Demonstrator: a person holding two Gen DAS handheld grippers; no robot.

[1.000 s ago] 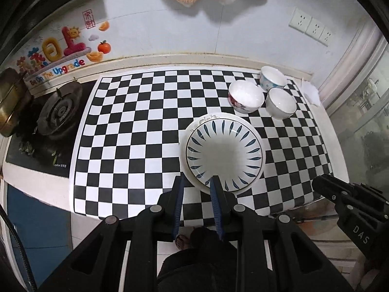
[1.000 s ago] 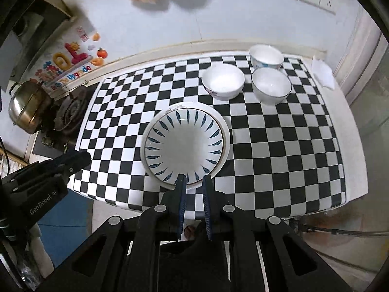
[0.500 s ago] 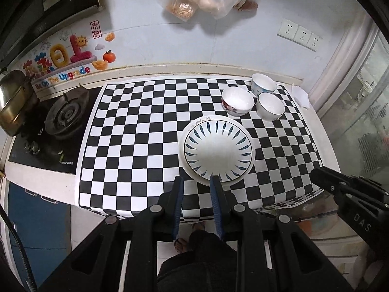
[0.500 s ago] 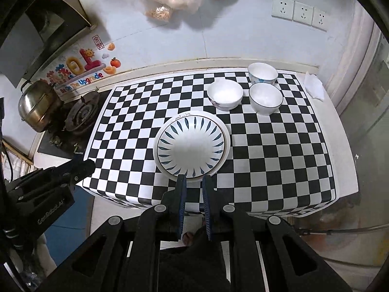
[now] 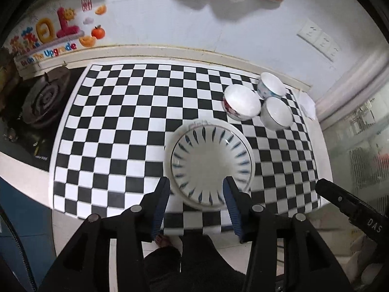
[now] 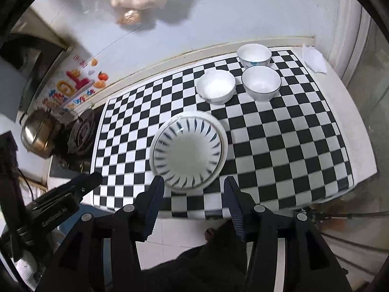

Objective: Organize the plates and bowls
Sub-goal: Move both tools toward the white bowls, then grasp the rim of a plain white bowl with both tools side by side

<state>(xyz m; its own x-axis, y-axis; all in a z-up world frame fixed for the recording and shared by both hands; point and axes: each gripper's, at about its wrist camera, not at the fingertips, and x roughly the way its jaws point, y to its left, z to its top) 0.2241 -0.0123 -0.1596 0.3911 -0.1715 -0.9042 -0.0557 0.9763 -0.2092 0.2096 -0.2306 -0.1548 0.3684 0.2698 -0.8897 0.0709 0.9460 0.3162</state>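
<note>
A white plate with blue dashes [image 5: 211, 164] [image 6: 188, 149] lies on a plain white plate, on the checkered counter [image 5: 116, 131] [image 6: 279, 146]. Behind it stand three white bowls: a red-patterned one [image 5: 241, 101] [image 6: 216, 86], a blue-rimmed one [image 5: 277, 113] [image 6: 261, 81] and a blue-patterned one [image 5: 271, 85] [image 6: 254, 54]. My left gripper [image 5: 196, 191] hovers above the plates' near edge, jaws opening, nothing between them. My right gripper [image 6: 194, 189] hangs over the counter's front edge just short of the plates, jaws also opening and empty.
A gas burner [image 5: 41, 99] [image 6: 81, 131] sits left of the checkered mat, a metal kettle [image 6: 40, 133] beyond it. A crumpled tissue [image 6: 314, 58] lies at the back right. Bags of food [image 6: 136, 2] hang on the wall. The counter's front edge drops to the floor.
Both grippers went from shut to open. After pulling back from the counter, both have come in closer over the plates.
</note>
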